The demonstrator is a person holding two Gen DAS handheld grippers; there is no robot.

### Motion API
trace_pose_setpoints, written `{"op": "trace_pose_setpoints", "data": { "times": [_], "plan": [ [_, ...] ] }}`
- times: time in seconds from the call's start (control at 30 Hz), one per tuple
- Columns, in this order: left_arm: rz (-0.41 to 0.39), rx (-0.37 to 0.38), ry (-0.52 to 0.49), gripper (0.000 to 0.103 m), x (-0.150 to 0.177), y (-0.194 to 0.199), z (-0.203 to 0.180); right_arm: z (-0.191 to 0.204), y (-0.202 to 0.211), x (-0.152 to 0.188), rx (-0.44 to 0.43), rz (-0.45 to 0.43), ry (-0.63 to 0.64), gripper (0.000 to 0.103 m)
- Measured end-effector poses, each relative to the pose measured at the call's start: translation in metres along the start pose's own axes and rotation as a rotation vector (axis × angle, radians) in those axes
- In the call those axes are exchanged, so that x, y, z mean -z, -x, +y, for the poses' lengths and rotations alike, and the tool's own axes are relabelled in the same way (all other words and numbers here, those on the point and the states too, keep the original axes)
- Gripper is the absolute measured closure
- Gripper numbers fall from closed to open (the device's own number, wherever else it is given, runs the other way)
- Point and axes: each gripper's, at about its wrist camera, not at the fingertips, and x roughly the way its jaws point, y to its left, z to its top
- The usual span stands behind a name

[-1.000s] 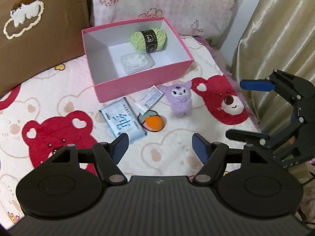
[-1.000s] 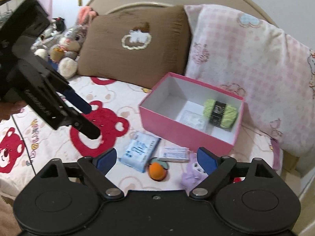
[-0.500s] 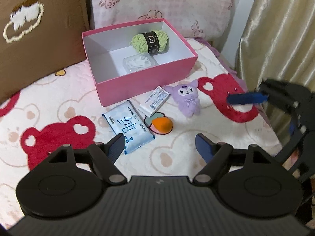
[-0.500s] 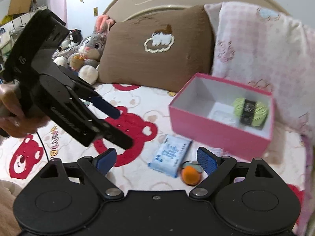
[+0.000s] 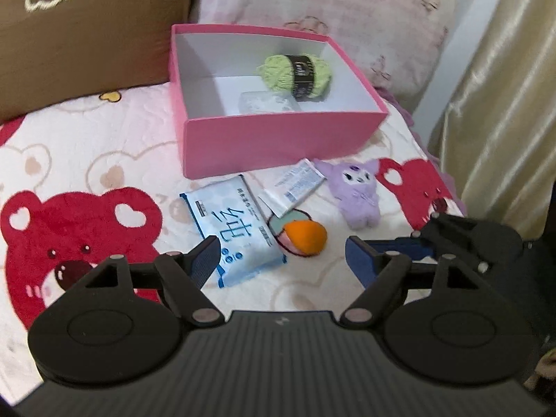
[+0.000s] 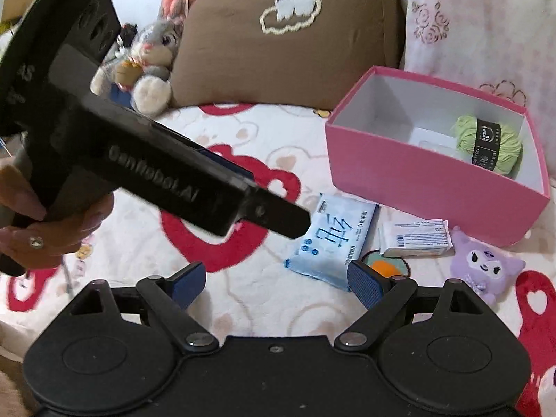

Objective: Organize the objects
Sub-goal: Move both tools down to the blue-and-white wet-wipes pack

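A pink box stands on the bed with a green yarn ball and a clear packet inside. In front of it lie a blue tissue pack, a white sachet, an orange round toy and a purple plush. My left gripper hovers open just short of the tissue pack and the orange toy, nothing between its fingers. My right gripper is open and empty, low over the blanket near the tissue pack. A hand holds the left gripper.
A brown pillow and a pink floral pillow lean behind the box. A grey rabbit plush sits at the far left. A gold curtain hangs at the bed's right edge. The bear-print blanket covers the bed.
Both grippers have come down closer to the items in front of the box. The left gripper's fingers stand slightly wider apart. Nothing on the bed has moved.
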Motion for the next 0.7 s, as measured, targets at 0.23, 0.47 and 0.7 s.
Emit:
{"op": "trace_pose_setpoints", "data": {
  "times": [0.23,0.47,0.7],
  "plan": [
    [-0.001,0.002,0.075,0.020,0.010,-0.028,0.026,-0.004,-0.035,0.024,-0.014,-0.003,-0.113,0.012],
    [0.006,0.001,0.140,0.018,0.023,-0.066,0.040,-0.005,-0.066,0.032,0.070,-0.058,-0.060,0.012],
    [0.025,0.004,0.180,0.020,0.034,-0.092,0.051,-0.003,-0.089,0.038,0.135,-0.066,0.011,0.012]
  ]
}}
